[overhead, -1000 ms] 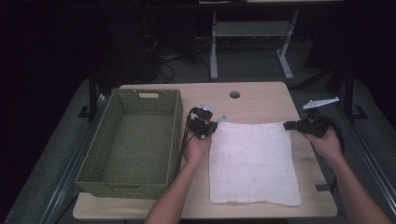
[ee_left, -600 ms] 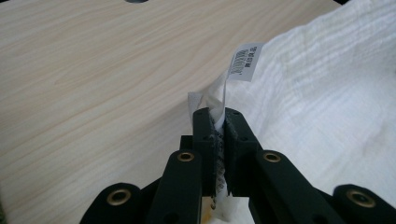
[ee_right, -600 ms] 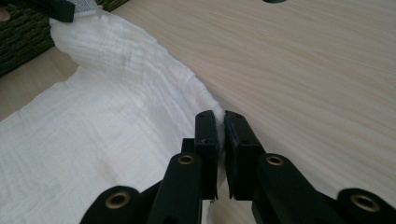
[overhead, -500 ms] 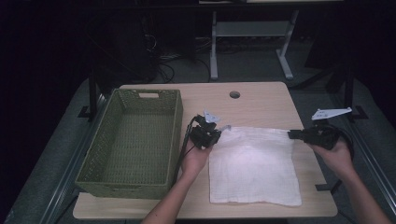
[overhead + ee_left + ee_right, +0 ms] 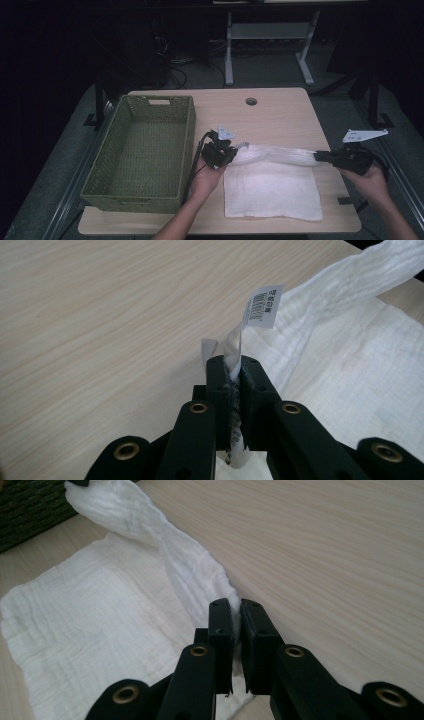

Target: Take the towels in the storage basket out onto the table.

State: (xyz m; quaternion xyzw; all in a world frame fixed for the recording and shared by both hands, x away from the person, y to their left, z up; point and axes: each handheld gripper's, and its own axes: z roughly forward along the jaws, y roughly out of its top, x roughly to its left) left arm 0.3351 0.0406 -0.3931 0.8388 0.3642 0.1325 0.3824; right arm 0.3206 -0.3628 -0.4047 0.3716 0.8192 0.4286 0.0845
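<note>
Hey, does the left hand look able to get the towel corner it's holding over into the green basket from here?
Probably yes: the left tongs grip the towel beside the basket, nothing between, though the right tongs hold another corner.

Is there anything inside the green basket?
No, the green basket shows just its bare woven bottom, while the white cloth lies beside it on the table.

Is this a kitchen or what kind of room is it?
Probably a workshop or lab, not a kitchen: a pale wooden desk with a cable hole, tangled black cables on the floor, and a white metal table frame behind in a dark room.
</note>
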